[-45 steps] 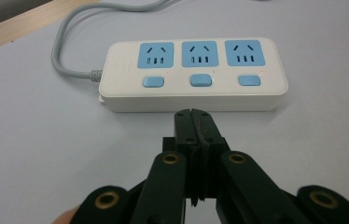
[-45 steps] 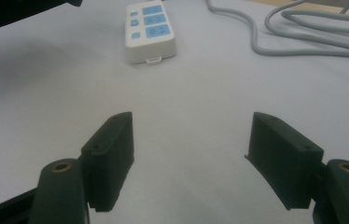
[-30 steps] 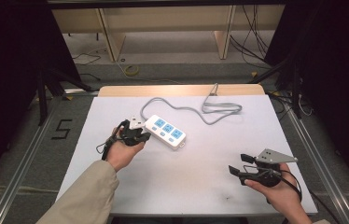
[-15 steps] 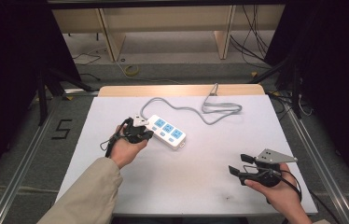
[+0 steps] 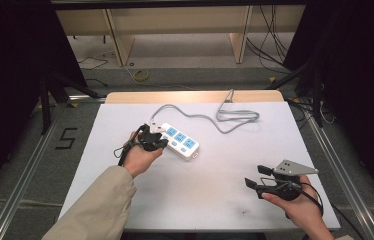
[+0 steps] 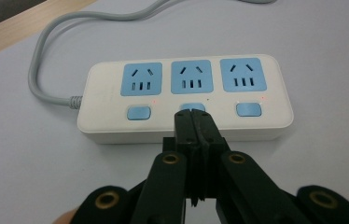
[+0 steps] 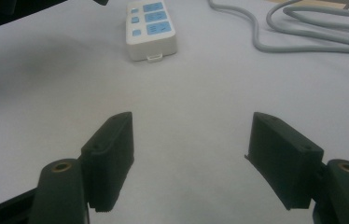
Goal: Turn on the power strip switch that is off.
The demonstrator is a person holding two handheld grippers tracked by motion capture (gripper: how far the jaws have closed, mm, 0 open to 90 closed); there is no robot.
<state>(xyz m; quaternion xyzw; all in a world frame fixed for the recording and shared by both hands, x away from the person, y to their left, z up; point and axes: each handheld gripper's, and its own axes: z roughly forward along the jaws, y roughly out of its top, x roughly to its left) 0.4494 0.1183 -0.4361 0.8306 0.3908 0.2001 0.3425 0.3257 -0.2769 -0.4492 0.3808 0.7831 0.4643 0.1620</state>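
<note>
The white plastic power strip with three blue sockets and three blue switches (image 6: 185,97) lay near the middle of the white-covered surface (image 5: 210,200), its grey cable (image 5: 225,119) looping off toward the far wooden edge. The left claw (image 6: 192,116) was pressed tip-first against the middle blue switch (image 6: 191,107), its jaws closed flat together with nothing gripped between them, so it served as a poking finger rather than a clamp. In the high view the same left claw (image 5: 159,142) sat at the near long side of the strip. Small red lights glowed beside the switches.

The step in hand appeared to be toggling the middle switch. Whether the button had fully clicked could not be told.

The right claw (image 7: 191,154) hung well apart from the strip, near the person's edge of the surface, jaws spread wide and empty; the high view showed that right claw (image 5: 255,177) idle too.

The next move likely called for a short, straight push down on the switch, then a clean lift off it without dragging the light strip sideways. Steadying the body with the free claw might help.
</note>
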